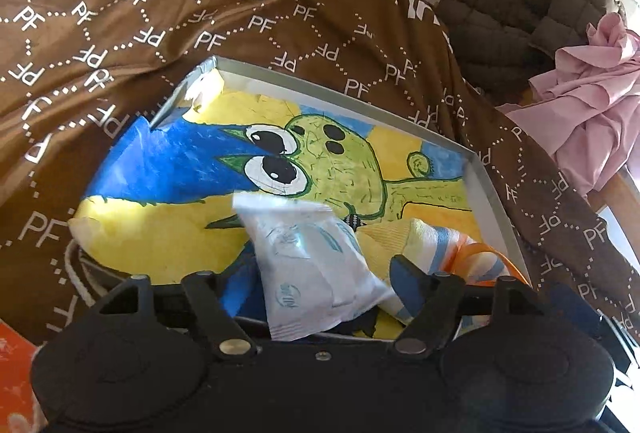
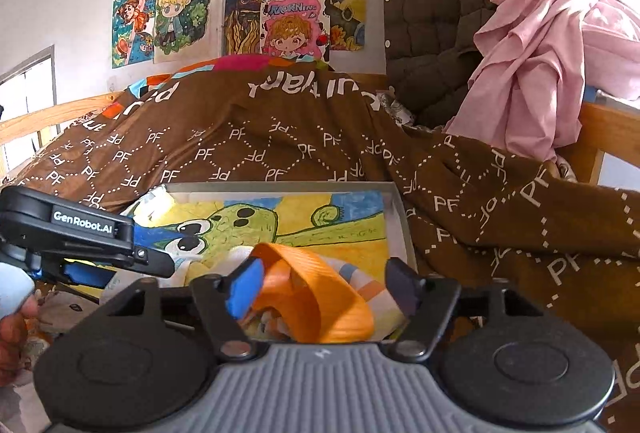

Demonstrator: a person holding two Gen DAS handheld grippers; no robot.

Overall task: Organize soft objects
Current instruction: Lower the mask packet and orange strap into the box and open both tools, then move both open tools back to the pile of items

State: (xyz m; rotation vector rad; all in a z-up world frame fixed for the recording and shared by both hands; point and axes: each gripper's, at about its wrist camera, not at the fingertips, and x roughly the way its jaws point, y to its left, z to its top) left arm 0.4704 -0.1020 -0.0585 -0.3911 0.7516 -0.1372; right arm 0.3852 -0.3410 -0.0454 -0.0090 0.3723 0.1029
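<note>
Left claw (image 1: 316,285) gaped around a white packet (image 1: 316,273); right claw (image 2: 320,289) gaped around an orange strap (image 2: 316,293).
Both hung over the tray (image 2: 396,217), its brown blanket (image 2: 280,121) at twelve o'clock.

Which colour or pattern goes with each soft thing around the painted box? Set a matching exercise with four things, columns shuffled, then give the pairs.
Things:
1. blanket
2. quilted jacket
3. crumpled cloth
4. strap between the right tongs

Colours:
A. orange
B. pink
C. brown with white PF letters
D. dark olive

Pairs: 1-C, 2-D, 3-B, 4-A
</note>
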